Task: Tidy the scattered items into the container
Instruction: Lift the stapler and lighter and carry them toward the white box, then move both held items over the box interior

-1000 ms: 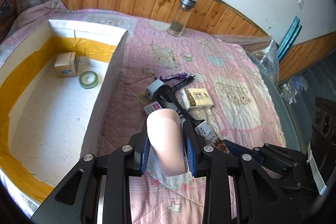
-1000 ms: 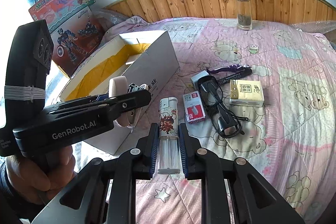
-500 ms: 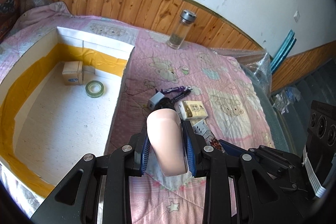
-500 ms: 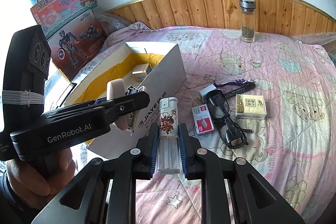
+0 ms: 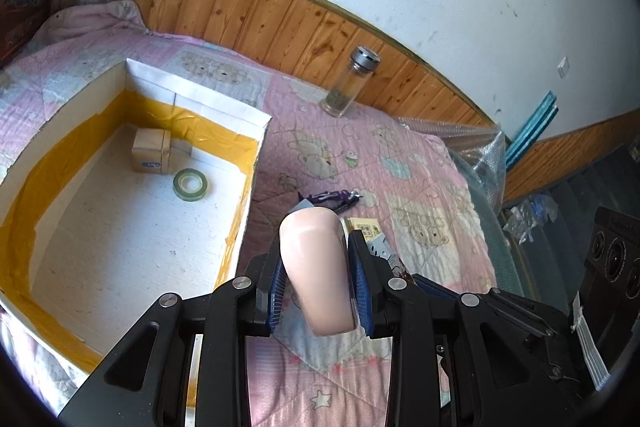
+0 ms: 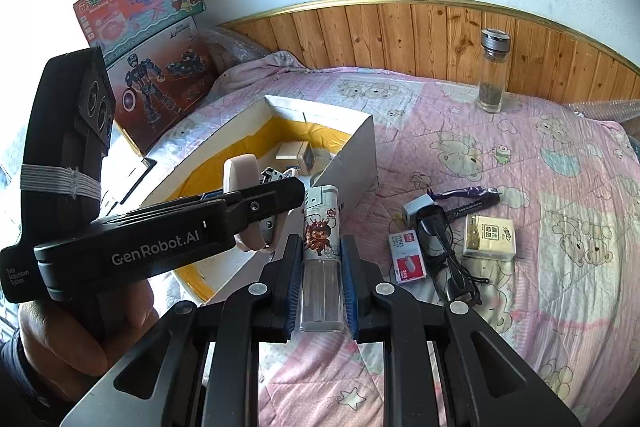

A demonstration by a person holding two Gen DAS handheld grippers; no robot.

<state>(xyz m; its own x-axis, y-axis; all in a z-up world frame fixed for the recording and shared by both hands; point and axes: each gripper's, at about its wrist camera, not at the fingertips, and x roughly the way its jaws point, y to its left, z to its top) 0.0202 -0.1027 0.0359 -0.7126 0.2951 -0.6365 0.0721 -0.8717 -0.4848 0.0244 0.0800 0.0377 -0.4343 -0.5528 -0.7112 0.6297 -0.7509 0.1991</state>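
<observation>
Both jaws loaded beside the box

We grip a pink case (image 5: 316, 267) in our left gripper (image 5: 318, 281) and a lighter (image 6: 321, 255) in our right gripper (image 6: 321, 281), above the bed (image 6: 520, 155) by the white box (image 5: 256, 123).

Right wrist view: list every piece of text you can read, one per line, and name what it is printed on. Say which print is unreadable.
"GenRobot.AI": side of the left gripper.
"Washing Machine": toy box against the wall.
Unreadable: the white box's side print, the lighter, red pack and tissue pack.
</observation>
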